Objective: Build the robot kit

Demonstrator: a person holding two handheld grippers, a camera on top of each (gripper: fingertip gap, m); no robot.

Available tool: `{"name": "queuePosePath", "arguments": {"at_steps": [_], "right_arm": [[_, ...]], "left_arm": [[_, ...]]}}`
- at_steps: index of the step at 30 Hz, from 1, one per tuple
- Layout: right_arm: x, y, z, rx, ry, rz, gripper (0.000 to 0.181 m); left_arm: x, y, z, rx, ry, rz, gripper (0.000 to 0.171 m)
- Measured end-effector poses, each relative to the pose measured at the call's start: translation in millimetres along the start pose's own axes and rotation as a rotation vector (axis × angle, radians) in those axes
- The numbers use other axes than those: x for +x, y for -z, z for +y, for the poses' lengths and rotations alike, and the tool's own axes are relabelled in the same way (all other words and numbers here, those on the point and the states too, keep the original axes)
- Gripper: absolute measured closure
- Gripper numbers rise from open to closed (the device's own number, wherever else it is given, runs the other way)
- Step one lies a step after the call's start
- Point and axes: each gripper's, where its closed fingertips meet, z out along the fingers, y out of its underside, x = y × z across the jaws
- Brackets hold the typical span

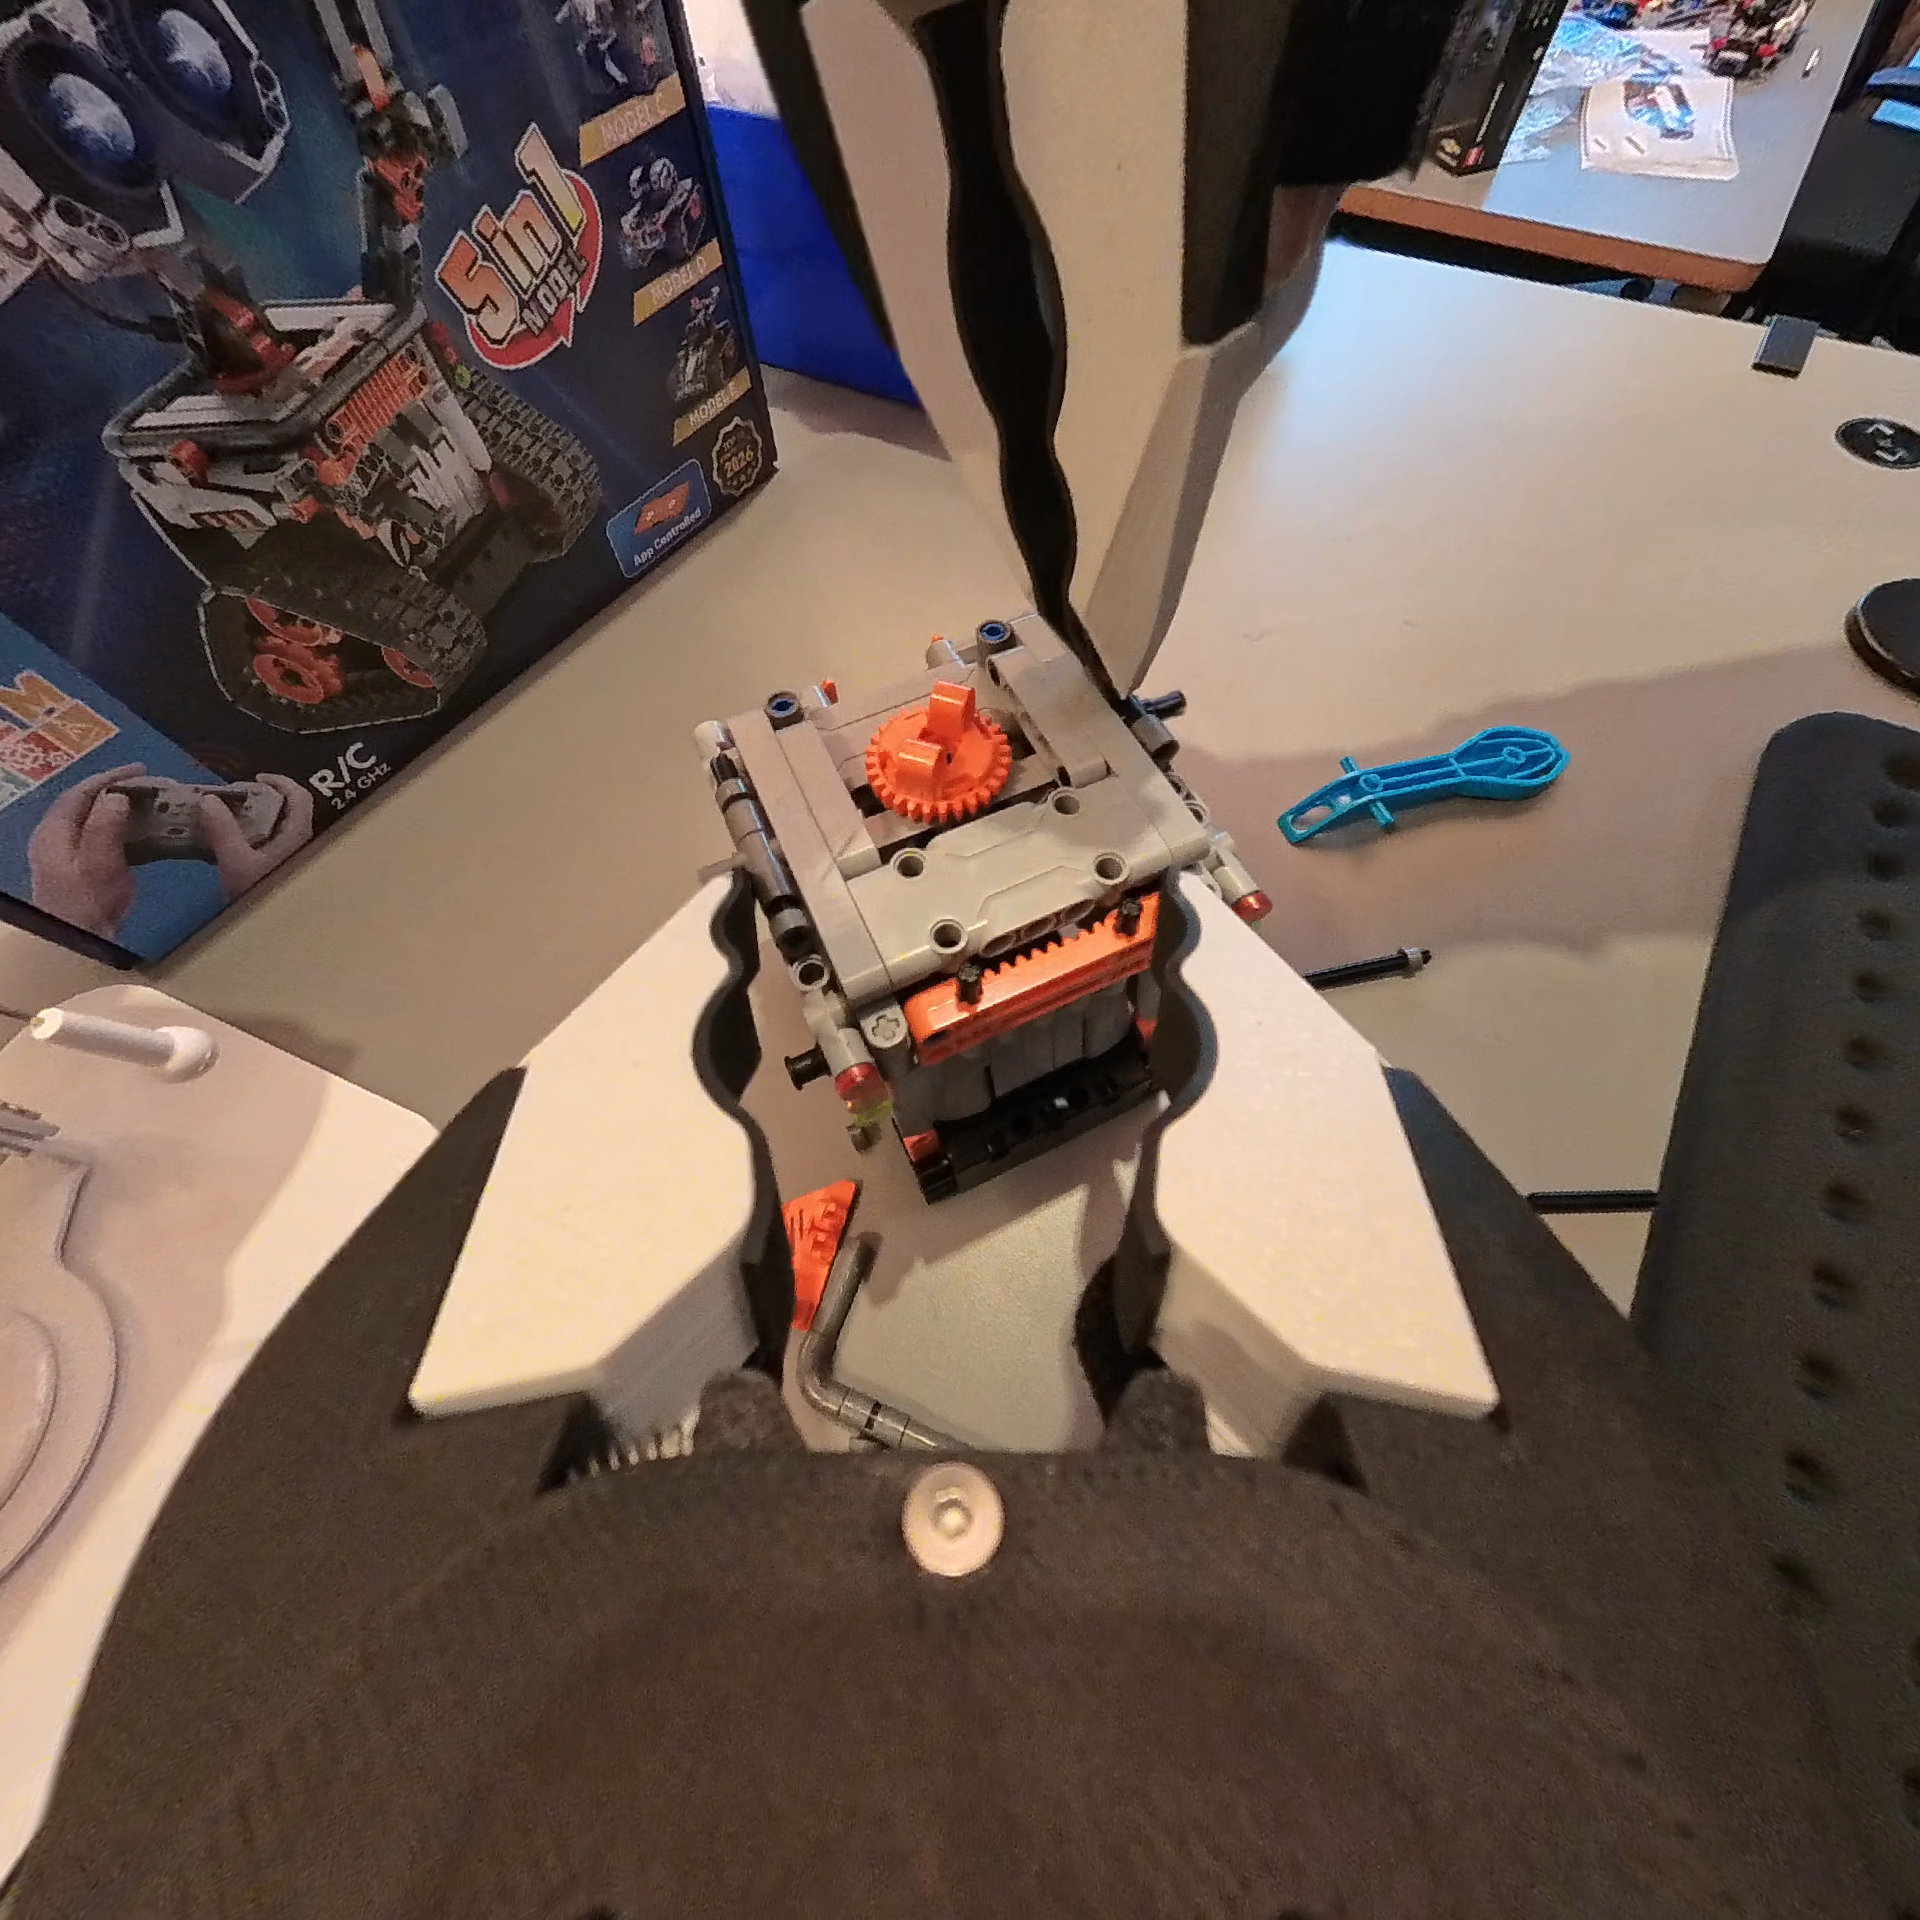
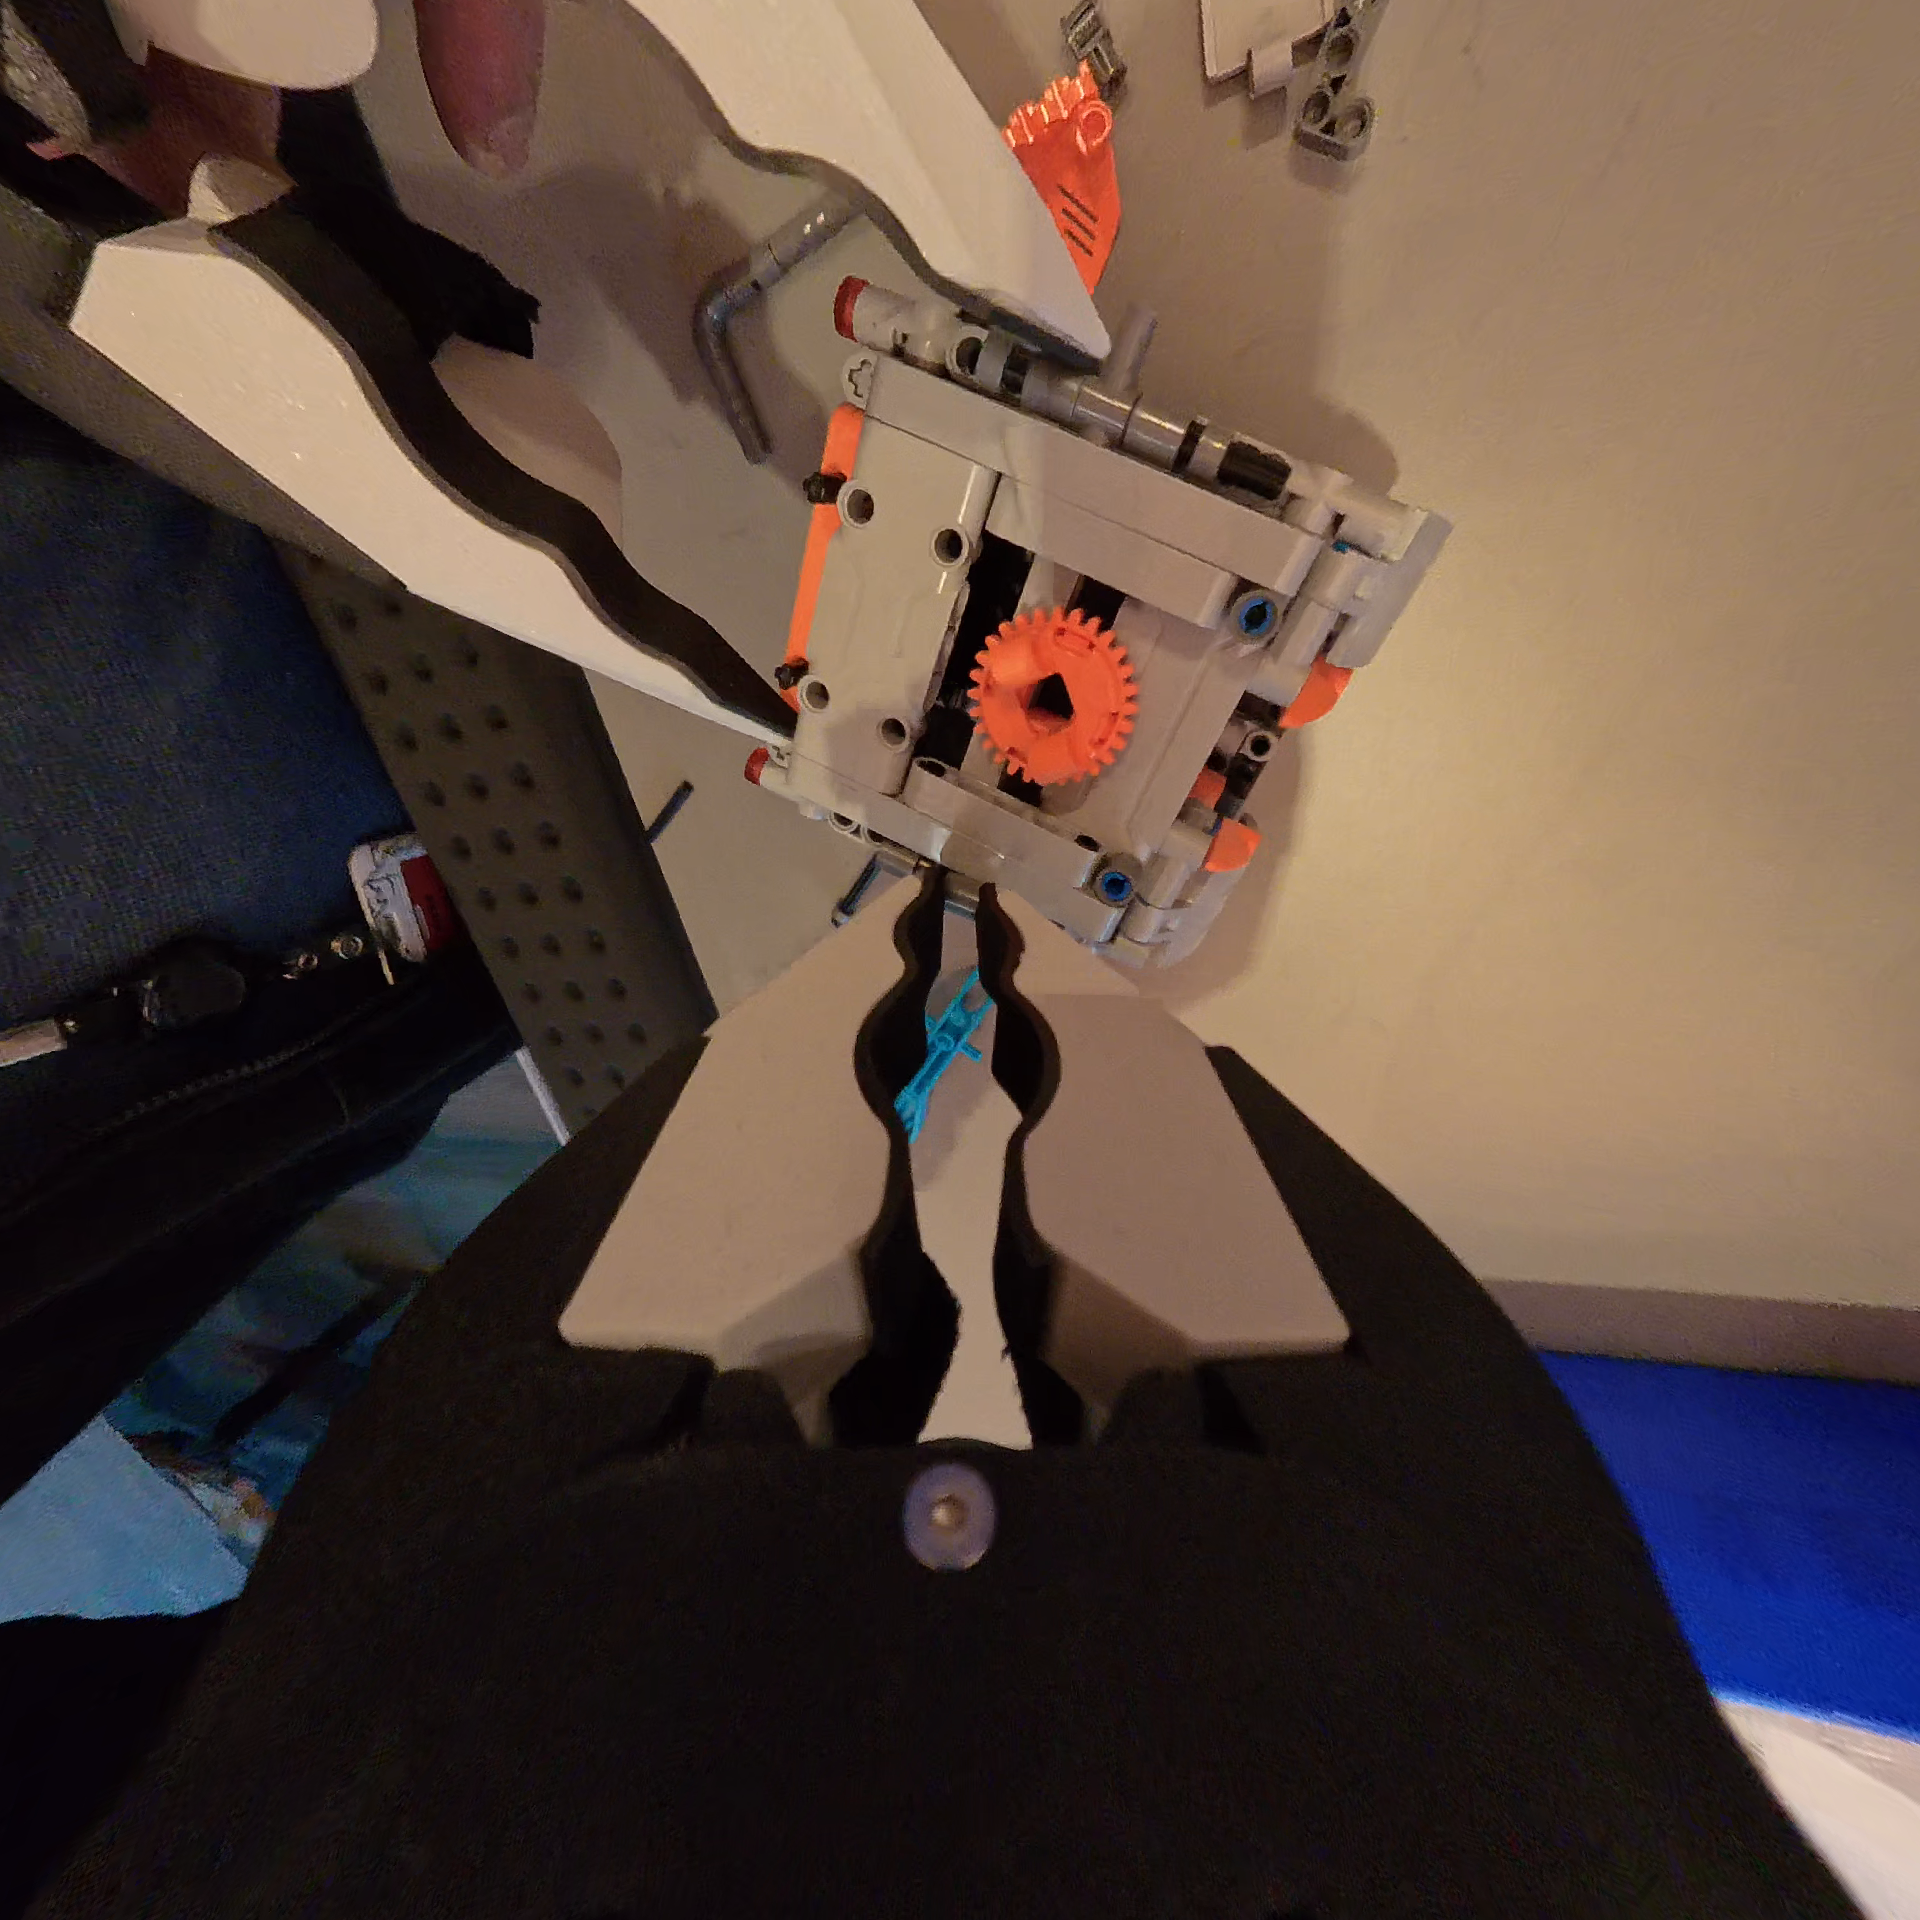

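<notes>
A grey and orange brick-built block (image 1: 987, 883) with an orange gear (image 1: 935, 764) on top stands on the pale table. My left gripper (image 1: 956, 914) is shut on the block's two sides; it also shows in the right wrist view (image 2: 930, 530), with the block (image 2: 1081, 644) held by it. My right gripper (image 2: 956, 894) comes from the far side (image 1: 1107, 665), its fingers nearly together on a small black pin (image 1: 1155, 703) at the block's edge.
A blue toy box (image 1: 312, 416) stands far left. A turquoise tool (image 1: 1423, 779), a black axle (image 1: 1361, 971), an orange panel (image 1: 821, 1236) and a bent grey rod (image 1: 831, 1340) lie around the block. A white tray (image 1: 156, 1143) sits left, a perforated dark chair (image 1: 1818, 1039) right. My right fingertips sit around 5 centimetres from my left ones.
</notes>
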Motion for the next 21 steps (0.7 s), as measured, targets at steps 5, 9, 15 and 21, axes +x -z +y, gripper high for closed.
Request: {"name": "queuePosePath", "arguments": {"at_steps": [5,9,15,21], "right_arm": [[0.2,0.5,-0.1,0.124,-0.002,0.000,0.178],[0.7,1.3,-0.7,0.308,0.032,0.043,0.178],[0.5,1.7,-0.1,0.521,0.038,0.159,0.177],[-0.4,1.1,2.3,0.639,0.070,0.257,0.177]], "left_arm": [[-0.1,-0.4,0.0,0.007,0.009,0.008,0.097],[-0.2,-0.6,1.3,0.007,0.028,0.018,0.097],[0.8,-1.2,0.5,0.012,0.027,0.022,0.097],[0.7,-1.0,1.0,0.018,0.035,0.019,0.097]]}}
